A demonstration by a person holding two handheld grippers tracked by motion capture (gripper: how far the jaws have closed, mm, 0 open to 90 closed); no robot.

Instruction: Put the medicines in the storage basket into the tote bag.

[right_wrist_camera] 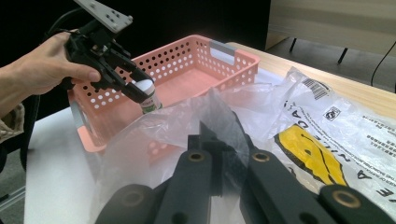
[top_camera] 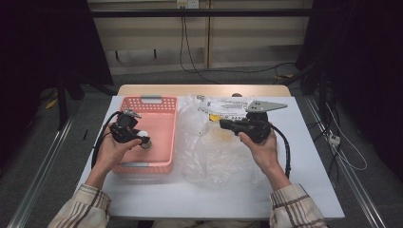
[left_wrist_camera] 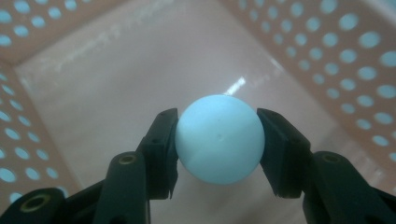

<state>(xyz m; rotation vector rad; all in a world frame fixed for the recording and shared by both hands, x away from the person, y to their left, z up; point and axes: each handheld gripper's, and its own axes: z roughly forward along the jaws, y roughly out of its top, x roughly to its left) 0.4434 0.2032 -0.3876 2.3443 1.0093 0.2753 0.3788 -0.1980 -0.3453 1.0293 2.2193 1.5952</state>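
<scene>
Pink basket [top_camera: 161,124]: set on the white table [top_camera: 309,190], left of the middle; its perforated walls and bare floor are seen in the left gripper view [left_wrist_camera: 327,51].
Left gripper [top_camera: 142,141]: held over the basket, jaws pointed down into it; in the right gripper view [right_wrist_camera: 140,93] it is seen above the basket's near wall.
Left gripper state: clamped on the pale ball; both pads are pressed against its sides.
Pale ball [left_wrist_camera: 219,138]: gripped between the left jaws, above the basket floor; whether it touches the floor cannot be told. In the high view [top_camera: 144,141] it is seen as a whitish object at the jaw tips, and likewise in the right gripper view [right_wrist_camera: 148,95].
Right gripper [top_camera: 224,124]: held over the clear plastic bag, pointed toward the basket.
Right gripper state: jaws closed together, a fold of the bag's film pinched between them [right_wrist_camera: 223,154].
Clear plastic bag [top_camera: 209,152]: spread crumpled on the table, just right of the basket; printed yellow and black markings [right_wrist_camera: 308,154] are seen on its far part.
</scene>
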